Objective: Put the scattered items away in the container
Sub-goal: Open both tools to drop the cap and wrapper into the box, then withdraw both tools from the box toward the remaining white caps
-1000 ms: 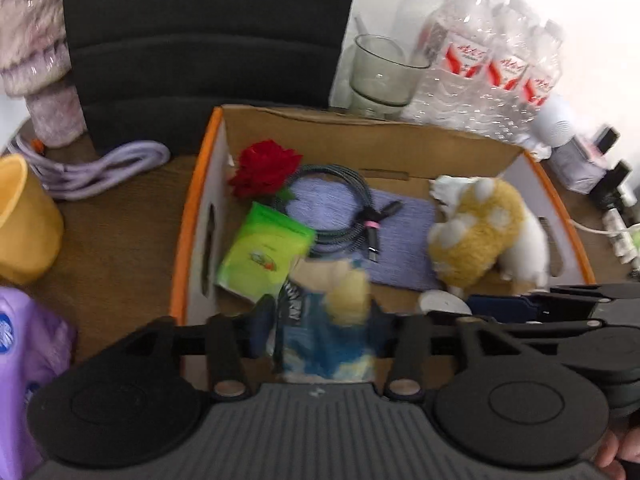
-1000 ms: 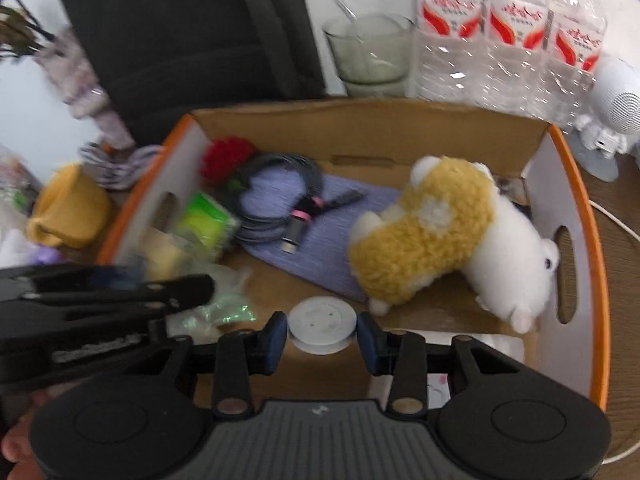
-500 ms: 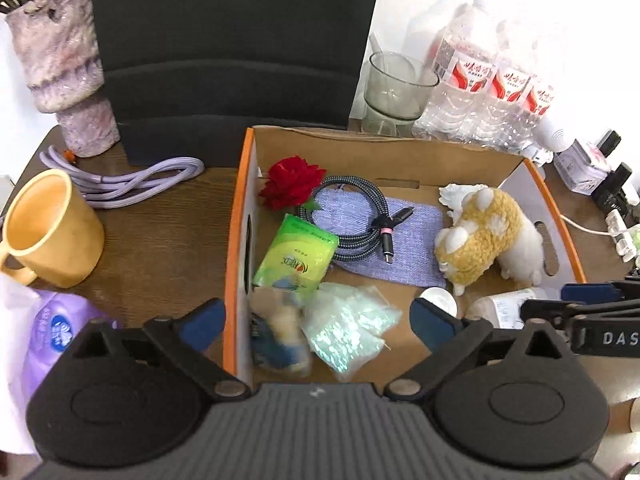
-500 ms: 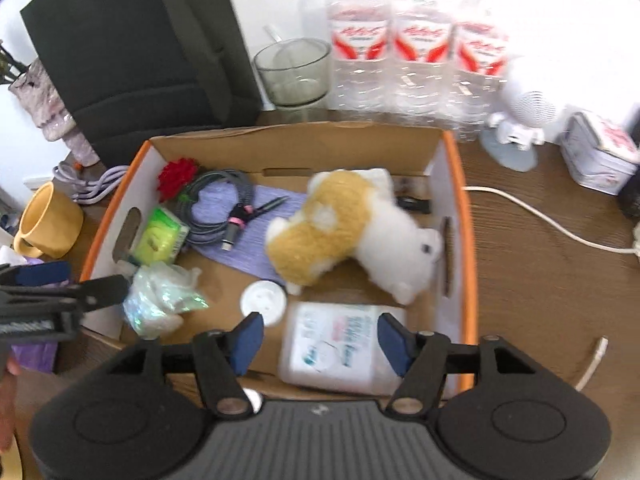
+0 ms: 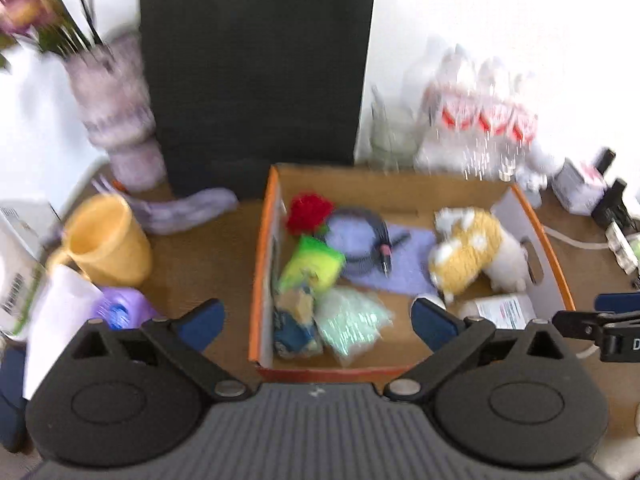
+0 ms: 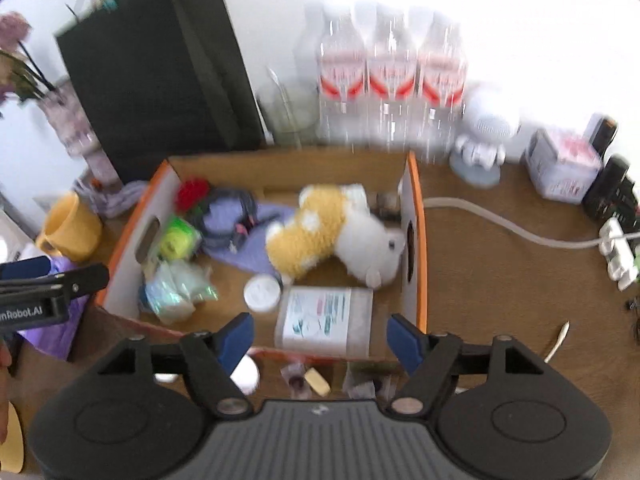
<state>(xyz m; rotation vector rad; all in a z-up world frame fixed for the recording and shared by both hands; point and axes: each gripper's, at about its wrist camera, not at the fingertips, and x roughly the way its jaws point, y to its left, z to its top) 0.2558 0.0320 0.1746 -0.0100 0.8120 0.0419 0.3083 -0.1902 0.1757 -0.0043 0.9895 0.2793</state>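
Two hand-held tools hover over a brown wooden bench [image 6: 492, 280], both looking down into an open cardboard box [image 5: 262, 264] with orange edges. The left tool [image 5: 316, 322] has its blue-padded fingers spread wide apart with nothing between them. The right tool [image 6: 320, 338] has its fingers apart and opening further, also gripping nothing. Inside the box, along the left wall from far to near, lie a red fabric rose [image 5: 308, 213], a green packet [image 5: 314, 262], a blue snack packet [image 5: 294, 330] and a clear crinkled bag [image 5: 352, 322]. A coiled dark cable [image 5: 366, 240] rests on a purple cloth [image 5: 404, 268] in the middle. A yellow and white plush toy [image 6: 332, 236] lies toward the right wall, with a round white lid [image 6: 262, 292] and a labelled white bottle [image 6: 324, 318] nearer. A few small items, too blurred to name, sit on the bench just outside the near wall of the box. Left of the box stands a yellow mug [image 5: 106, 242]; behind it are a black bag [image 5: 256, 68] and three water bottles [image 6: 392, 88].
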